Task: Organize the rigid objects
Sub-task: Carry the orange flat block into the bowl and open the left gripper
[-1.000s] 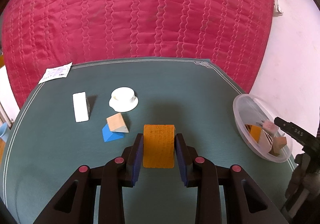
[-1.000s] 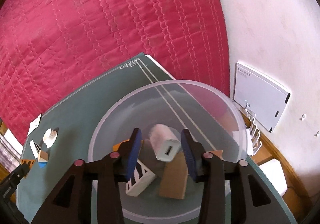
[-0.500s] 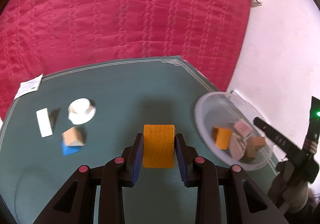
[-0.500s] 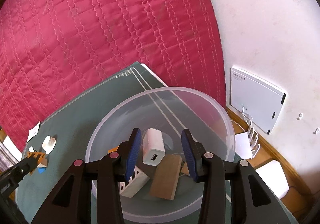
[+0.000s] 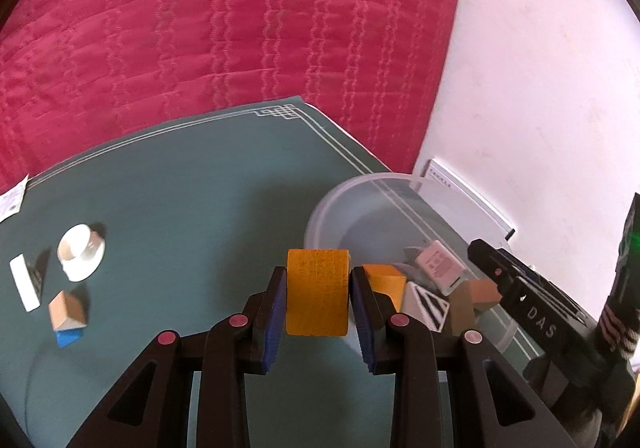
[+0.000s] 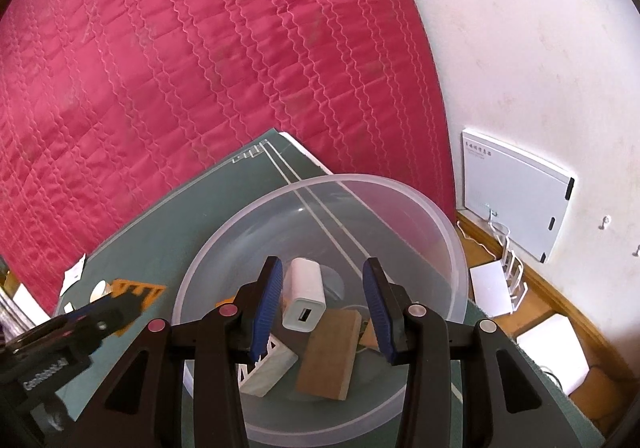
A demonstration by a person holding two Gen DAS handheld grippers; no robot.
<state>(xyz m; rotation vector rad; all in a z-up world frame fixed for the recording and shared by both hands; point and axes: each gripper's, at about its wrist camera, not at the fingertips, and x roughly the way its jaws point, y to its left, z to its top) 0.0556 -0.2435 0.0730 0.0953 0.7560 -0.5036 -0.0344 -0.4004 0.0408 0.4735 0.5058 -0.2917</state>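
Left wrist view: transfer step in hand, left gripper point(image 5: 318, 298) clamped on orange block point(image 5: 317, 292) at near rim of clear bowl point(image 5: 340, 192); next, carry over rim, then release among blocks inside; right gripper point(image 6: 322, 308) above bowl, jaws apart, holding nothing, white charger point(image 6: 303, 298) loose between them.

left gripper point(image 5: 318, 302) lower centre of frame, tilted down, pads clamped on orange block point(image 5: 317, 290) | right gripper point(image 6: 323, 308) lower centre, jaws parted, nothing gripped
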